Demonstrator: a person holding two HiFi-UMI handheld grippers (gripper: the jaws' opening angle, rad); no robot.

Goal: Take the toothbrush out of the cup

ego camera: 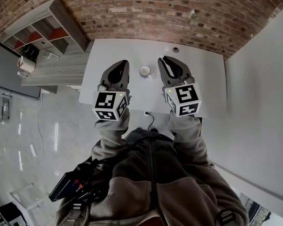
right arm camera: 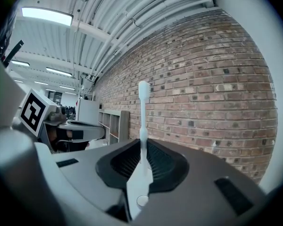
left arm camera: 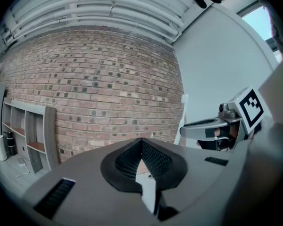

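Both arms are out in front of the person over the white worktop (ego camera: pixel 205 81), sleeves side by side, one claw in each hand. Both point forward and a bit up at the brick wall (ego camera: pixel 179 13). Right claw (right arm camera: pixel 142 147) is clamped on the white toothbrush (right arm camera: pixel 143 121). The handle is pinched between the pads, and the brush runs straight out past the tips with its head end up against the wall and ceiling. Left claw (left arm camera: pixel 142 147) is closed with the pads meeting at the tips and nothing gripped between them. From the left gripper view the right claw sits off to the right at about the same height, with the toothbrush (left arm camera: pixel 183 114) sticking up from it. In the head view the left claw (ego camera: pixel 123 65) and right claw (ego camera: pixel 166 61) flank the cup (ego camera: pixel 145 70), neither touching it. The cup stands upright on the worktop between the two tips and looks empty. The toothbrush is clear of it, in the right claw. The brush itself is hard to make out from the head view. A shelf unit (ego camera: pixel 42 32) is against the wall on the left.
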